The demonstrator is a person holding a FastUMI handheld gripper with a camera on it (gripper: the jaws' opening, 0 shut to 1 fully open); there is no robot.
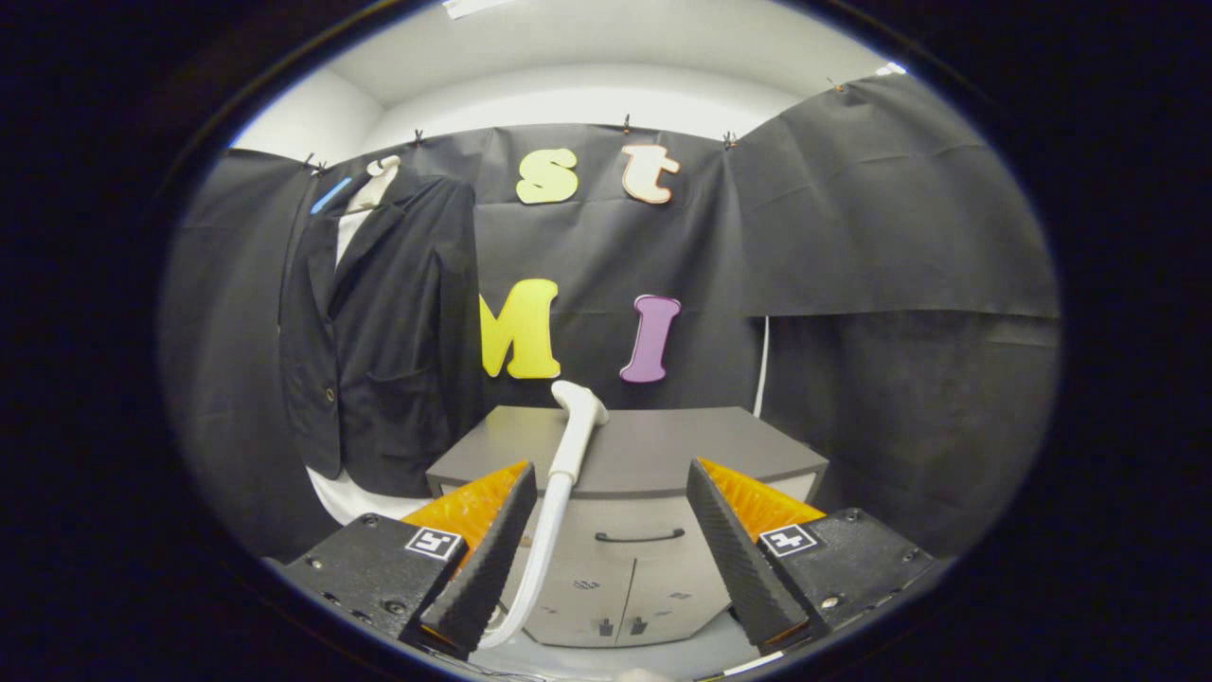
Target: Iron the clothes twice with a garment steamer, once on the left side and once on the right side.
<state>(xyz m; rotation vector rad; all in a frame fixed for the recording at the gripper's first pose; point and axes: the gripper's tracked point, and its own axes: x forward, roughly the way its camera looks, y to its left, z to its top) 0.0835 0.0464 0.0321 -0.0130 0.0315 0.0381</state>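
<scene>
My claw (606,502): two wedge-shaped fingers (483,559) with ridged inner faces, each on a black block housing. Small screws show on the blocks. A square black-and-white marker tag (434,543) sits atop each block, lower frame.

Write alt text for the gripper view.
The gripper is open, fingers apart, facing a white steamer head lying on a grey cabinet just beyond them. A dark jacket hangs on the wall beside the cabinet.
</scene>
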